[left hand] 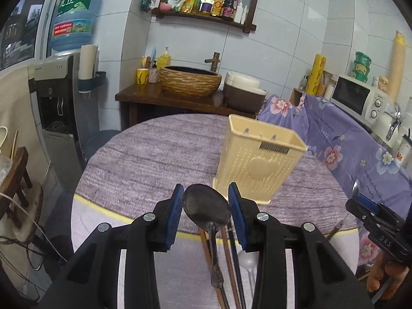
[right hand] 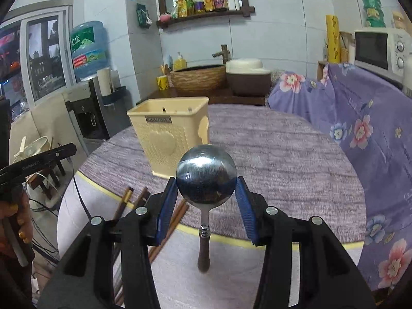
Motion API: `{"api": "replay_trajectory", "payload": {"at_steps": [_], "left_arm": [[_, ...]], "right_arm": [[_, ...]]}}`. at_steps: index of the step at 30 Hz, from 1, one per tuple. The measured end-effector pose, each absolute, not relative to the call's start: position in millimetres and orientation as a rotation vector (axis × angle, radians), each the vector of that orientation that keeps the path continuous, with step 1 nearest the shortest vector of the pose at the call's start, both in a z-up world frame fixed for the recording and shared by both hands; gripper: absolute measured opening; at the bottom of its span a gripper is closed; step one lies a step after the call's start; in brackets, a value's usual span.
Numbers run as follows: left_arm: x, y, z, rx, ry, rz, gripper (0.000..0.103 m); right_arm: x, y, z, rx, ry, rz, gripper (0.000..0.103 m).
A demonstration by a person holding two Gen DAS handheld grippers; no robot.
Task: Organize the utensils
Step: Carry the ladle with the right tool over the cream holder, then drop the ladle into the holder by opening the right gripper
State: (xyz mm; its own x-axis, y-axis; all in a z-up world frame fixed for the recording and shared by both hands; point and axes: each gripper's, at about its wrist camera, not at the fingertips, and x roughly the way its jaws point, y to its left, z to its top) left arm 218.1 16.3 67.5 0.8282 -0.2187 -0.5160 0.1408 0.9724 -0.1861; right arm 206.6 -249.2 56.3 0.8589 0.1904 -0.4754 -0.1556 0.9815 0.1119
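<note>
The walls (left hand: 283, 51) are faced with large white tiles. A dark wooden shelf (left hand: 206, 18) with a mirror occupies the upper centre of the frame and carries bottles (left hand: 213, 3). Below it, a dark wooden counter (left hand: 159, 97) supports a woven-textured basin (left hand: 190, 83) with a tap (left hand: 215, 60). A water dispenser (left hand: 58, 97) with a blue bottle (left hand: 76, 16) stands at the left, beside a window (right hand: 43, 59). A white microwave (left hand: 360, 97) sits at the right, above a purple floral cloth (left hand: 347, 139). The round desk (left hand: 154, 154) has a mauve cover.
</note>
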Motion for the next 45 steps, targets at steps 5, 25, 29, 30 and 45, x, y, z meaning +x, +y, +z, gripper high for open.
{"api": "replay_trajectory", "payload": {"at_steps": [5, 25, 29, 30, 45], "left_arm": [[237, 16, 106, -0.159, 0.518, -0.237, 0.036], [344, -43, 154, -0.094, 0.345, -0.217, 0.036], [349, -36, 121, -0.141, 0.403, -0.214, 0.036], [349, -35, 115, -0.146, 0.413, -0.214, 0.036], [347, -44, 83, -0.11, 0.464, -0.237, 0.037]], "right_arm": [[230, -240, 98, 0.067, 0.442, 0.228, 0.047], [340, -208, 162, 0.062, 0.331, 0.199, 0.047], [342, -202, 123, 0.035, 0.368, 0.201, 0.047], [342, -200, 116, 0.026, 0.373, 0.198, 0.047], [339, -197, 72, -0.011, 0.394, 0.186, 0.047]]}}
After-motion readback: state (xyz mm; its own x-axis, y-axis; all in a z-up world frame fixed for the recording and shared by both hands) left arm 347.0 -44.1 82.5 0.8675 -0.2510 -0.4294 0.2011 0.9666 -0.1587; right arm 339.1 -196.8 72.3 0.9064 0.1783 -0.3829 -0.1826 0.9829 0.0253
